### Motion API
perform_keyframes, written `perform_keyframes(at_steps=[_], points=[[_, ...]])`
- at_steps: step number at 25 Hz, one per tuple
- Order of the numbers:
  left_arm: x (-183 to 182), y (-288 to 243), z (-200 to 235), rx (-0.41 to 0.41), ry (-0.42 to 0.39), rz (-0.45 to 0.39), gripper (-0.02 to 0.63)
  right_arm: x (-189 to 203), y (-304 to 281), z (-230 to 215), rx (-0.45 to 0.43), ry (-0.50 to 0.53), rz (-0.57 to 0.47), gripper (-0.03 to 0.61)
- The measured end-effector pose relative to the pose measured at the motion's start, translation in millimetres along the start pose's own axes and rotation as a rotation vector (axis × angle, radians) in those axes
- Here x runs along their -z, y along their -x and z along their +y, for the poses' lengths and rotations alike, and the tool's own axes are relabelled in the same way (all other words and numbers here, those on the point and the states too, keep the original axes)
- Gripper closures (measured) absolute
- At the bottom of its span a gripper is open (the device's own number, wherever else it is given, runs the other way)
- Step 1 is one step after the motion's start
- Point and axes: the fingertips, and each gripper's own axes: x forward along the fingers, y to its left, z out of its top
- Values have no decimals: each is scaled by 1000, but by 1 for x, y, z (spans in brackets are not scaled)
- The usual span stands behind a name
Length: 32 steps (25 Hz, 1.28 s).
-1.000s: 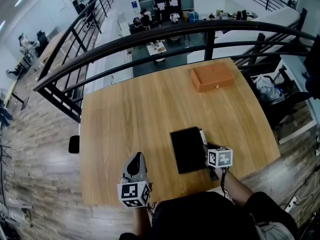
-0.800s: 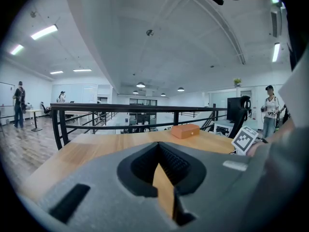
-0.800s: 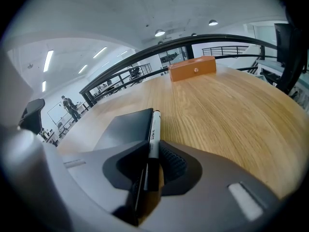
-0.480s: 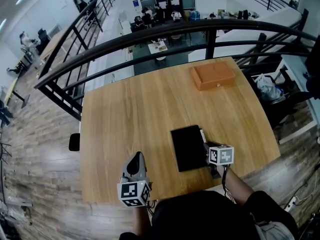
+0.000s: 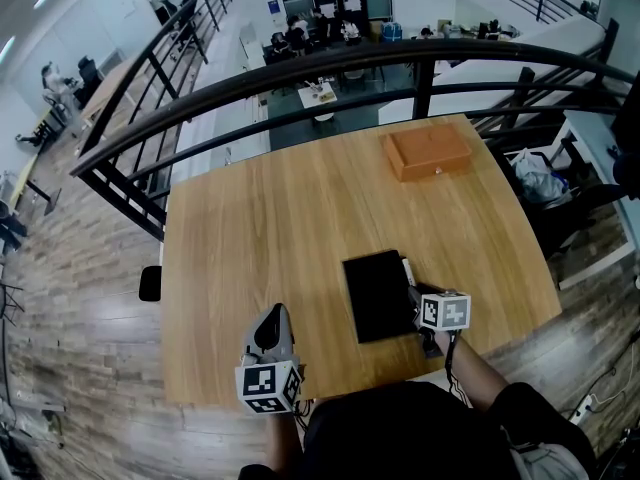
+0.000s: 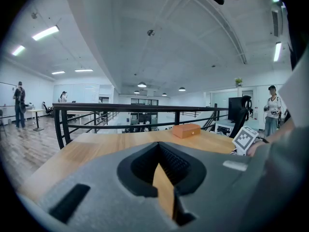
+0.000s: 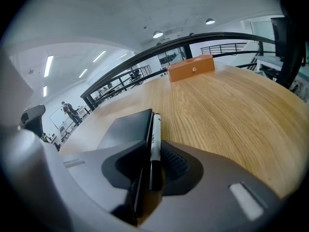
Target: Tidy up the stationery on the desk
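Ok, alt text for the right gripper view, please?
A marker pen lies between the right tool's jaws, which have just been opening, beside the edge of a black notebook on a wooden desk. An orange box sits at the desk's far side, before a dark railing.

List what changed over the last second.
The right gripper has just been opening its jaws, loosening around the pen and the edge of the black notebook, which lie between them. The left gripper, shut, the notebook, the pen and the orange box stayed put.
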Motion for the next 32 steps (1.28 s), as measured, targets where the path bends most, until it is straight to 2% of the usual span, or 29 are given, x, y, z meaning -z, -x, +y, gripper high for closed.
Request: perform_keyframes(at_steps=[5,11,17,24,27,32], points=[[-4,0,0,-4,-8,-23,617,-3,4,2,0,26,-8,466],[-5,0,-2,1,-8,-24,617,-9,8,-2,-3,-16,-53,466],[-3,-1,-5,22,-14,-17,617,-27,23,3,-4,-21,-148,565],[-4,-2,-4,53,-17,-21,617,-44,37,27,-73,-71,-238,568],[1,-3,-7,64,-10,-10,617,-49,44,41,-115,-16,-246,568],[2,-7,-12,78,-6,-7,617,-59,56,66,-150,148,-261,568]])
